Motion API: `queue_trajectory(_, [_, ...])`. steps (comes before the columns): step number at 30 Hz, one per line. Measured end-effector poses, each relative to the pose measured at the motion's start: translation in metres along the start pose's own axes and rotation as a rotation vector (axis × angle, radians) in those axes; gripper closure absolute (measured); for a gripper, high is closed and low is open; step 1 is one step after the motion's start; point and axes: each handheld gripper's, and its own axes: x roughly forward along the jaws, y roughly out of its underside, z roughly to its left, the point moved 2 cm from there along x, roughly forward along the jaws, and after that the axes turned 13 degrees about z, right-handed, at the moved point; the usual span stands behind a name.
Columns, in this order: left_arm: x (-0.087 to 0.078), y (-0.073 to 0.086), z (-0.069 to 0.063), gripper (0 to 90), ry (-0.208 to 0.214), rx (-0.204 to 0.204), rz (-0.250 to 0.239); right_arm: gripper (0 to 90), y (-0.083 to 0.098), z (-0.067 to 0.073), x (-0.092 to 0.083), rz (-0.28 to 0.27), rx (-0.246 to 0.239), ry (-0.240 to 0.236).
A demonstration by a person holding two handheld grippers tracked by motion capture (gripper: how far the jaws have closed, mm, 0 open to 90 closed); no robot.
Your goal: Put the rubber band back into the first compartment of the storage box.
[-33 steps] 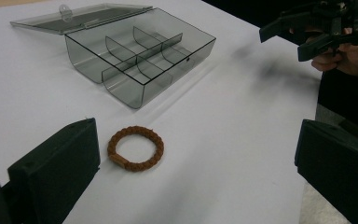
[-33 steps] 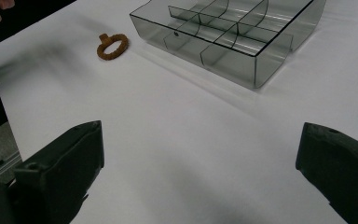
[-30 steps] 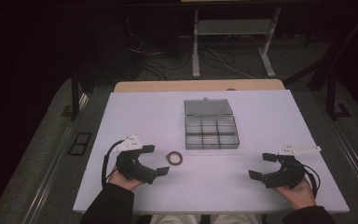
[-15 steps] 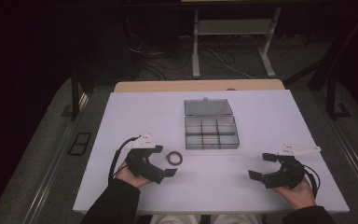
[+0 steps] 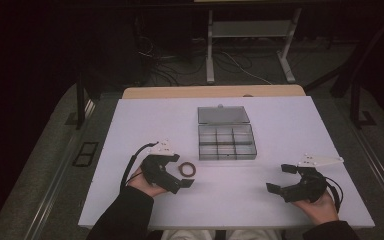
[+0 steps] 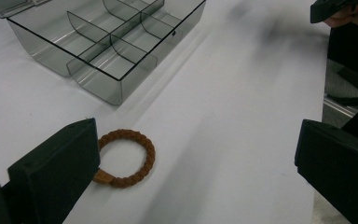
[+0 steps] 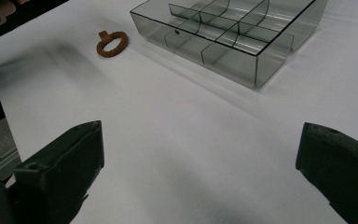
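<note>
Brown braided ring, unlabelled

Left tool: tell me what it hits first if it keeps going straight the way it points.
Probably nothing soon. The open left tool points across bare table; the brown ring lies by its left jaw, just off that line. The box sits farther off to the left. Depth is unclear.
</note>
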Motion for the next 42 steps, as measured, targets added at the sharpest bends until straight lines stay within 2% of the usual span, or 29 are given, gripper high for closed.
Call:
queue_trajectory(13, [0.011, -0.012, 0.003, 0.0, 0.010, 0.038, 0.068, 0.2, 0.000, 0.000, 0.000, 0.005, -0.001, -0.004])
queue_trajectory(22, [0.022, -0.014, 0.009, 0.0, 0.015, 0.053, 0.122, 0.2, 0.000, 0.001, 0.002, 0.013, -0.007, -0.004])
queue_trajectory(28, [0.031, -0.014, 0.012, 0.0, 0.036, 0.054, 0.147, 0.3, 0.001, 0.001, 0.003, 0.013, -0.008, -0.008])
queue_trajectory(34, [0.041, -0.013, 0.014, 0.0, 0.040, 0.074, 0.201, 0.2, 0.001, 0.002, 0.004, 0.018, -0.008, -0.010])
queue_trajectory(42, [0.046, -0.012, 0.016, 5.3, 0.037, 0.092, 0.229, 0.2, 0.001, 0.002, 0.004, 0.020, -0.009, -0.010])
